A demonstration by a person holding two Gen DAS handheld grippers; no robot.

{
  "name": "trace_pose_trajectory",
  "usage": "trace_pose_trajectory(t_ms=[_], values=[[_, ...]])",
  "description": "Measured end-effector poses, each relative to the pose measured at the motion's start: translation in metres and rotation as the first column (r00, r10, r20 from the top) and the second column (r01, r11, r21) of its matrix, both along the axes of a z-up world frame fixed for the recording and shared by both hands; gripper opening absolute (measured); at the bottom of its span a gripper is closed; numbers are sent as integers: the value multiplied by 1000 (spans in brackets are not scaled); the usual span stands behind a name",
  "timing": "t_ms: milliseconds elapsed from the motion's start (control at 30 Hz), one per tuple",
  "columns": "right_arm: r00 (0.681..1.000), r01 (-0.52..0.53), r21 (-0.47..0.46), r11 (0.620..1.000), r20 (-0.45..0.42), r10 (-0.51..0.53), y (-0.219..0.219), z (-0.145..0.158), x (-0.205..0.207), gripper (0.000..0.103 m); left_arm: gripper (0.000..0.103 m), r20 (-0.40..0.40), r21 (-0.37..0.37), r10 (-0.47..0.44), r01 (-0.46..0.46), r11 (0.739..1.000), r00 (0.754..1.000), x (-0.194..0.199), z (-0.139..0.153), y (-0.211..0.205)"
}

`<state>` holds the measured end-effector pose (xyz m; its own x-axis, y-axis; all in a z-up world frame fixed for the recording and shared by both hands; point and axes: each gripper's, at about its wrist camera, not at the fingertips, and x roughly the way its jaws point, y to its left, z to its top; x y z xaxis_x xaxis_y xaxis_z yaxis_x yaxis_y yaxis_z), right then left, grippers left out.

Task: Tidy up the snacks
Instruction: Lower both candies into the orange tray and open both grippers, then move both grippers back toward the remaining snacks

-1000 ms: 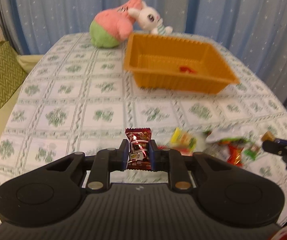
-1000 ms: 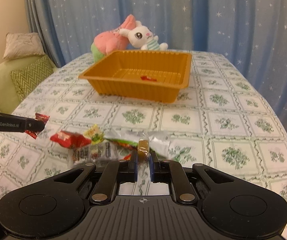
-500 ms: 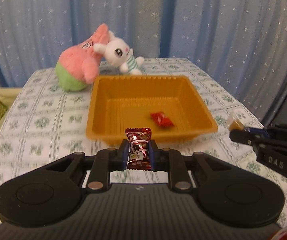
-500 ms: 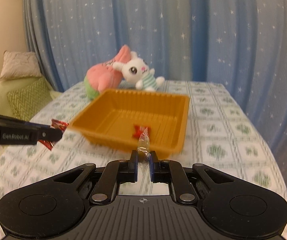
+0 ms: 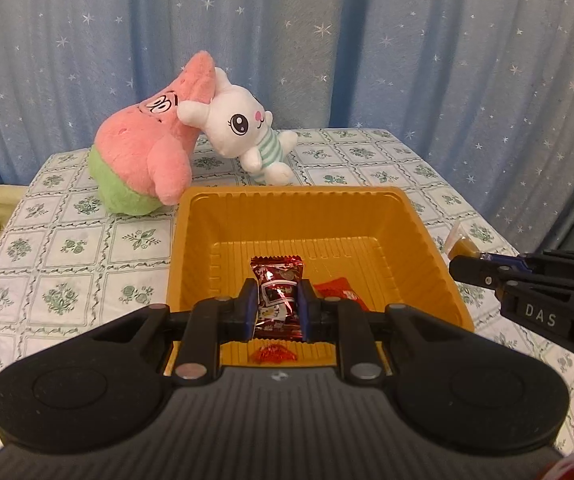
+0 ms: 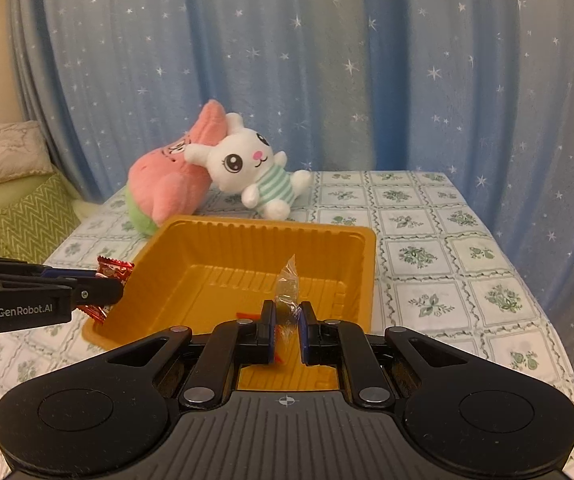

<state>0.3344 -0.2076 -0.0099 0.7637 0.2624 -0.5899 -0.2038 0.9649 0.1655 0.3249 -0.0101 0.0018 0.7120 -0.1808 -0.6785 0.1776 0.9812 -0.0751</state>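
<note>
A: Over the near rim of the orange tray [image 5: 419, 220], the left gripper [image 5: 278, 308] has its jaws pinching a dark red snack packet [image 5: 277, 280], held upright with its crimped top poking out past the pads. Why carry it that way?

B: Gripped across the middle, the wrapper sticks out clear of the fingers, so it should fall free once the jaws part. The right gripper [image 6: 287, 322] does likewise on the tray's right side: its jaws are pressed on a clear-wrapped caramel candy [image 6: 287, 288], the twisted end standing up.

A: And is the tray already in use?

B: Yes; a red packet [image 5: 339, 286] lies on its ribbed floor, just right of the left gripper's fingers, and another red one [image 5: 273, 354] shows low down, under the gripper. So the tray looks like the collecting place.

A: The pink star plush [image 5: 147, 156] and the white bunny plush [image 5: 247, 132]?

B: They lean together on the tablecloth [image 5: 67, 248] just beyond the tray's far-left corner, out of the way. Both snacks look ready to be dropped; the caramel seems nearer the right wall, so it may need to go further inward first
</note>
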Motion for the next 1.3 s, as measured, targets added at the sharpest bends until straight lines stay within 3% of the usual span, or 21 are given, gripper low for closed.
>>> trace_pose_trajectory(t_ms=[300, 733, 933, 1033, 1100, 1133, 1300], values=[[1000, 7, 8, 1000, -21, -7, 1, -8, 12, 11, 23, -32, -34, 8, -9, 999, 999, 23, -18, 0], [999, 13, 23, 1000, -42, -12, 3, -18, 20, 11, 24, -28, -52, 32, -34, 998, 999, 7, -17, 18], [998, -11, 91, 996, -57, 16, 0, -20, 30, 12, 35, -31, -52, 46, -47, 998, 998, -9, -16, 21], [999, 16, 91, 996, -50, -11, -5, -18, 22, 17, 38, -27, -58, 52, -53, 997, 998, -24, -15, 24], [998, 34, 105, 994, -51, -29, -12, -17, 13, 37, 40, -26, -72, 59, -61, 996, 998, -37, -16, 27], [998, 46, 114, 992, -47, -41, -16, -16, 6, 42, 41, -28, -79, 64, -66, 995, 998, -45, -16, 28], [994, 97, 130, 987, -70, -88, -33, -15, -33, 45, 42, -31, -84, 84, -87, 993, 996, -82, -17, 28]])
